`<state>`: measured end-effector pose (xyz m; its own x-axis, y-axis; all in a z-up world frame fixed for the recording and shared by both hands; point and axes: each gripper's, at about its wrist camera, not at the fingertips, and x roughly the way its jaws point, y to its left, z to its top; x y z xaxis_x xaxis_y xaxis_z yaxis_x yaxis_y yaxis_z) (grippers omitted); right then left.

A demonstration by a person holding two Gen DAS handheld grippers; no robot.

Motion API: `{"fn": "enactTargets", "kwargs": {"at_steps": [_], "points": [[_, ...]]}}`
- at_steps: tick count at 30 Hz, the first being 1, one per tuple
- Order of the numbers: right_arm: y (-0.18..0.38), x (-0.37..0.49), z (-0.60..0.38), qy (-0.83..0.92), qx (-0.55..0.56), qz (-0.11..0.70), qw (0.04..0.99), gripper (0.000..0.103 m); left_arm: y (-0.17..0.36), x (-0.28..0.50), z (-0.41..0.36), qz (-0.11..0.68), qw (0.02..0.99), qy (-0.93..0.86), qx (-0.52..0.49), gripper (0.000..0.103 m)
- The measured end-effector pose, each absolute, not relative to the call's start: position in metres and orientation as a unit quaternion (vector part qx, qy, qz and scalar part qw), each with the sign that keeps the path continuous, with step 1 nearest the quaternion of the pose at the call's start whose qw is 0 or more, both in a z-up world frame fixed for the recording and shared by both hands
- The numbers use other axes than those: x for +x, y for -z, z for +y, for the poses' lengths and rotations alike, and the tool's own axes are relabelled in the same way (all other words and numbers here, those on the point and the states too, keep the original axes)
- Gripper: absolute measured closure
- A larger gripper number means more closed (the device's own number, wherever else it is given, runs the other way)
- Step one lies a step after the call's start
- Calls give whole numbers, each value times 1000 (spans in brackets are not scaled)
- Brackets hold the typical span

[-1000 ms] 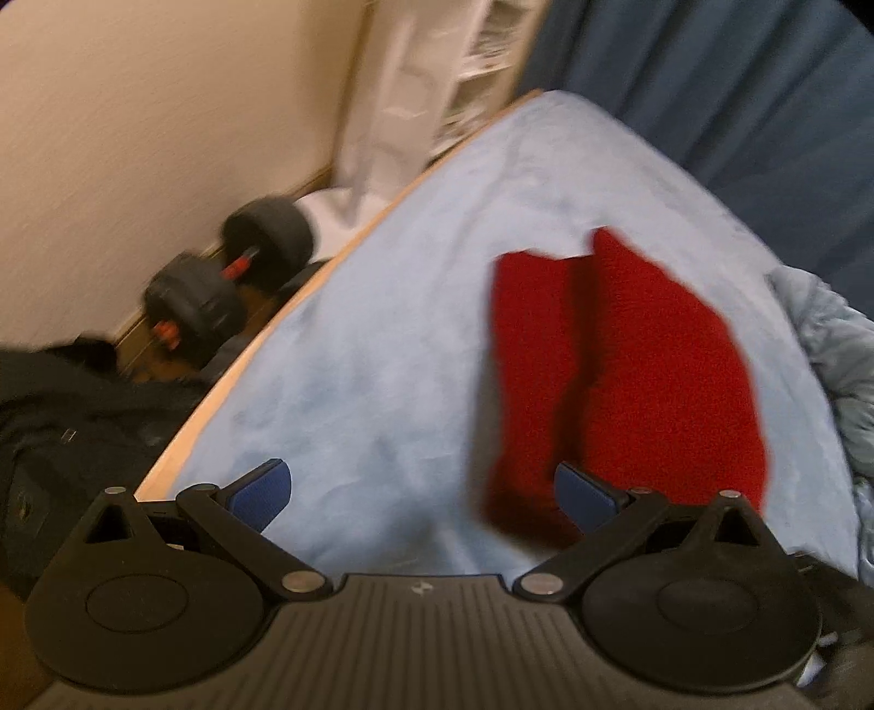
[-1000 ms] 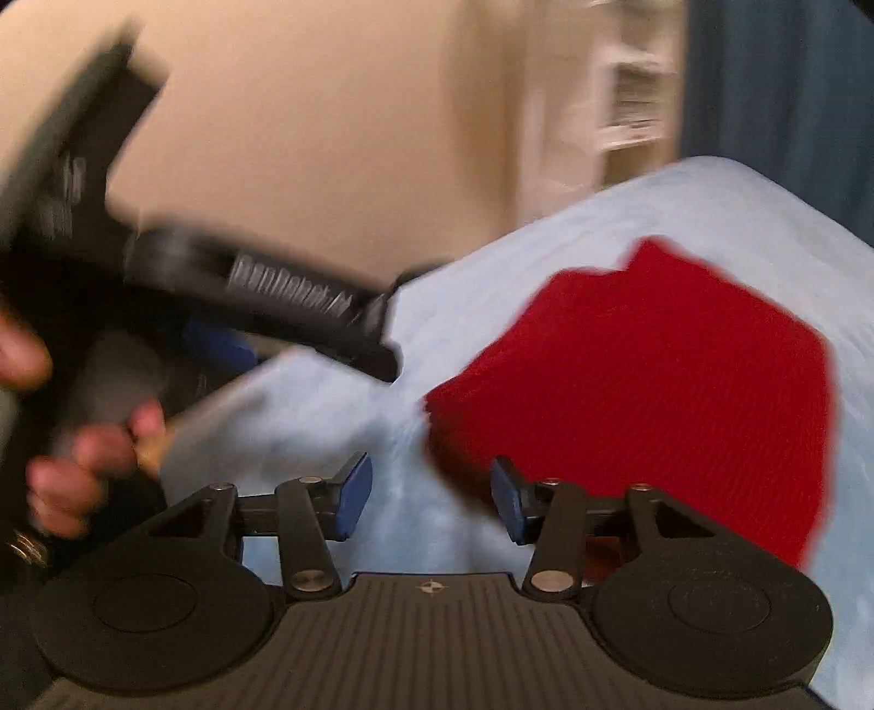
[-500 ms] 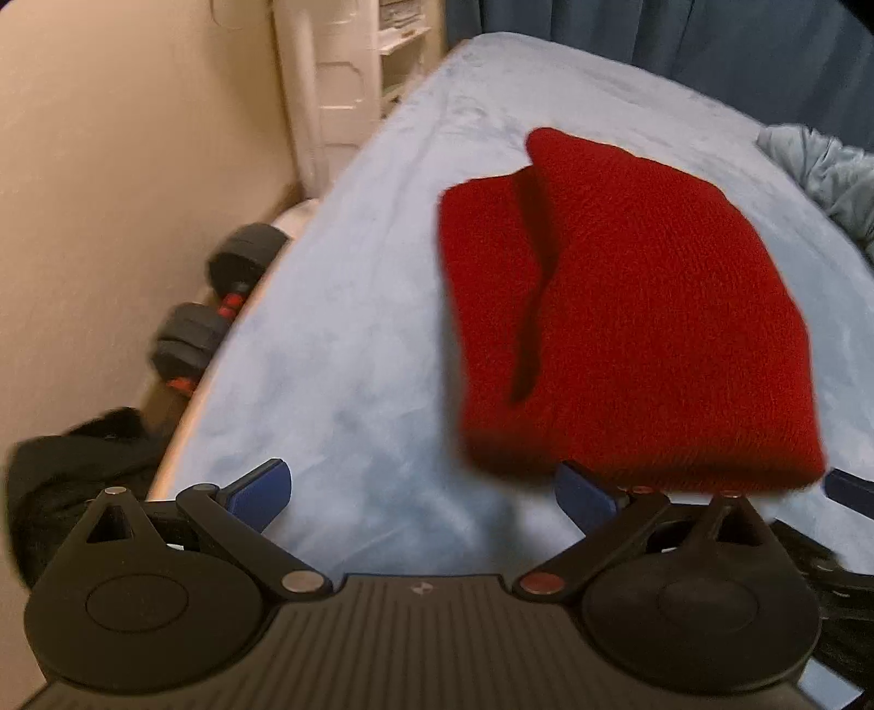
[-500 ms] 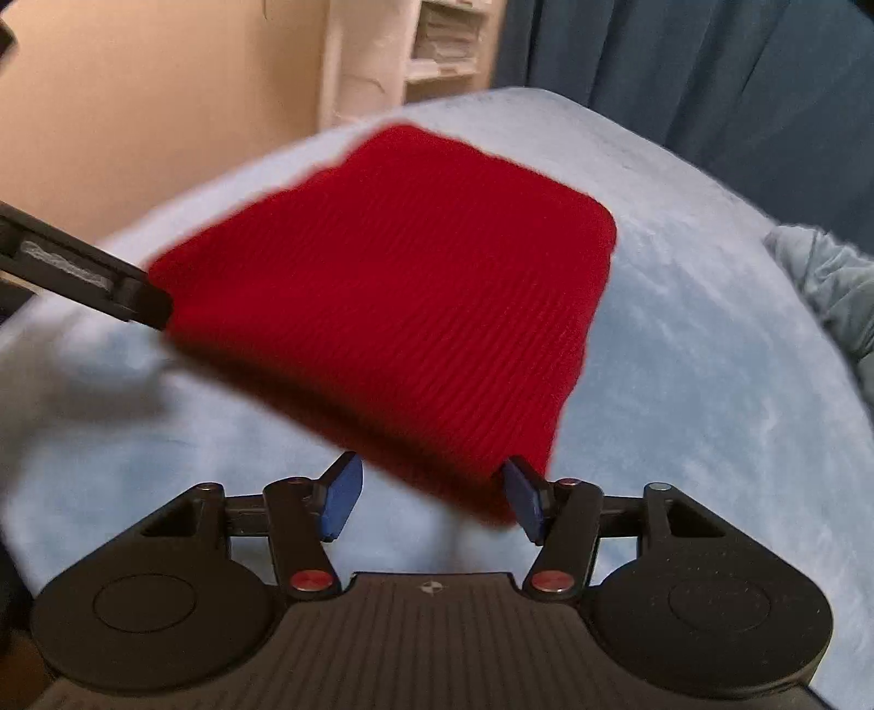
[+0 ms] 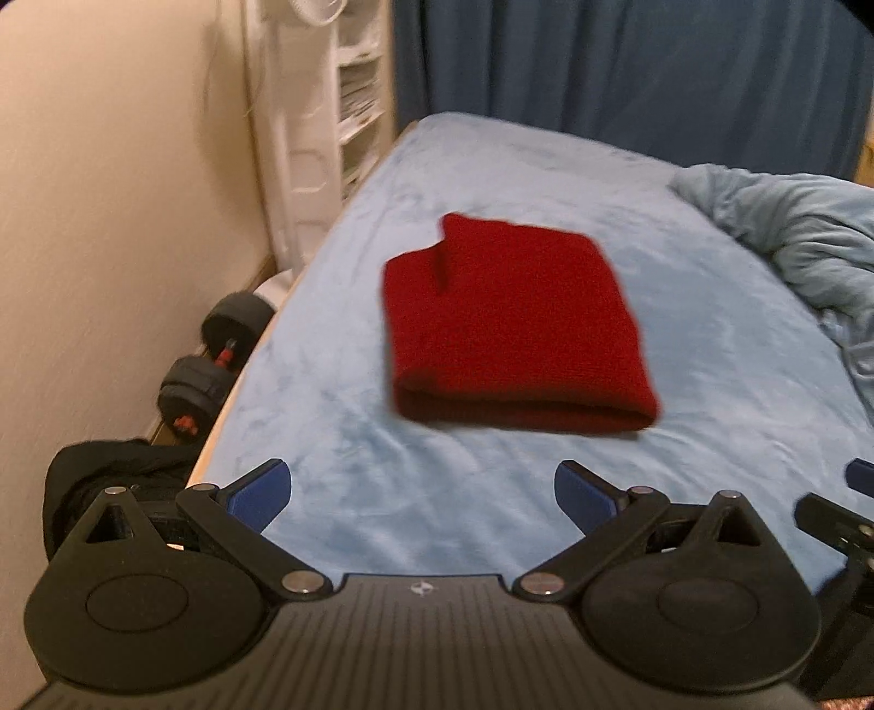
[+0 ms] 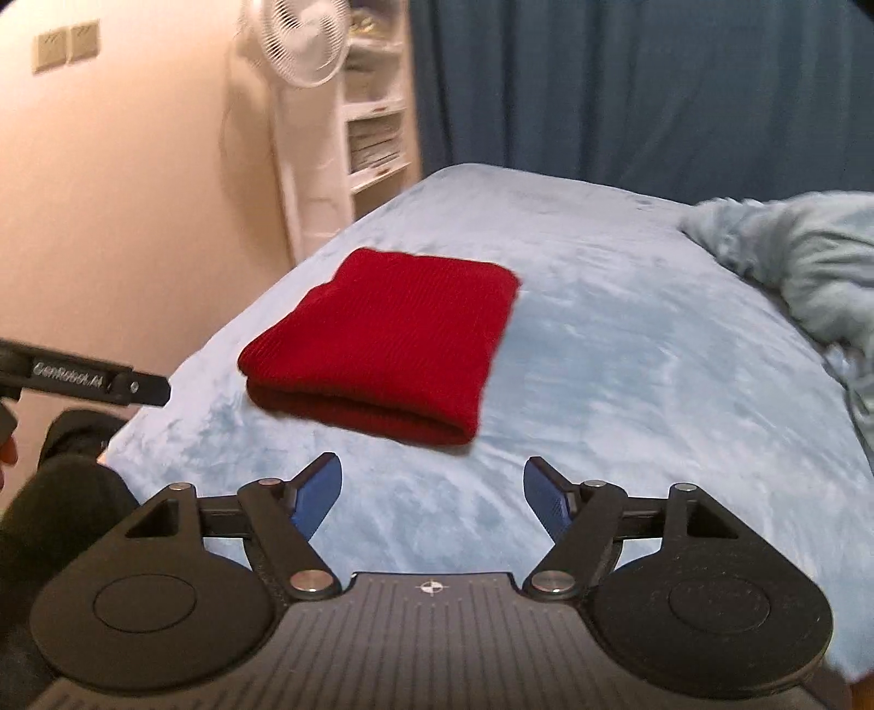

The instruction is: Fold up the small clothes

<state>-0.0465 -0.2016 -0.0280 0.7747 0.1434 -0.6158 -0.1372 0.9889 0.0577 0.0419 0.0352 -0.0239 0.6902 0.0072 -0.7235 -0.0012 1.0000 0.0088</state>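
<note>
While one red knitted garment (image 5: 513, 327) lies folded flat on the light blue bed (image 5: 382, 491), its thick folded edge faces the two grippers and its long axis runs roughly away from them toward the blue curtain (image 5: 628, 71) behind the bed. On the garment's far left corner a small flap sticks out past the top layer. The left gripper (image 5: 420, 491) hovers level just short of the garment's near edge, its two blue-padded fingers (image 5: 262, 489) spread wide and holding nothing. The right gripper (image 6: 431, 494) hangs at a similar height, also short of the garment, jaws spread and bare. One crumpled pale blue blanket (image 6: 792, 256) sits to the garment's right. Left of the garment, off the bed, are one black dumbbell (image 5: 218, 366) on the floor, one white shelf unit (image 5: 349, 109) and one white fan (image 6: 306, 49).
</note>
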Motion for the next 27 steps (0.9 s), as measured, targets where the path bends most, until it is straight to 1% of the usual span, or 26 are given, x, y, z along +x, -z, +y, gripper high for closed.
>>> {"fn": "enactTargets", "kwargs": {"at_steps": [5, 13, 20, 27], "points": [[16, -68, -214, -65, 24, 305, 950, 28, 10, 24, 18, 377, 926, 0, 16, 0], [11, -83, -217, -73, 36, 289, 954, 27, -4, 1, 17, 375, 927, -19, 8, 0], [11, -83, -217, -73, 40, 289, 954, 26, -9, -3, 14, 370, 929, -15, 13, 0], [15, -73, -213, -74, 36, 306, 948, 26, -2, 9, 15, 384, 923, -18, 5, 0]]}}
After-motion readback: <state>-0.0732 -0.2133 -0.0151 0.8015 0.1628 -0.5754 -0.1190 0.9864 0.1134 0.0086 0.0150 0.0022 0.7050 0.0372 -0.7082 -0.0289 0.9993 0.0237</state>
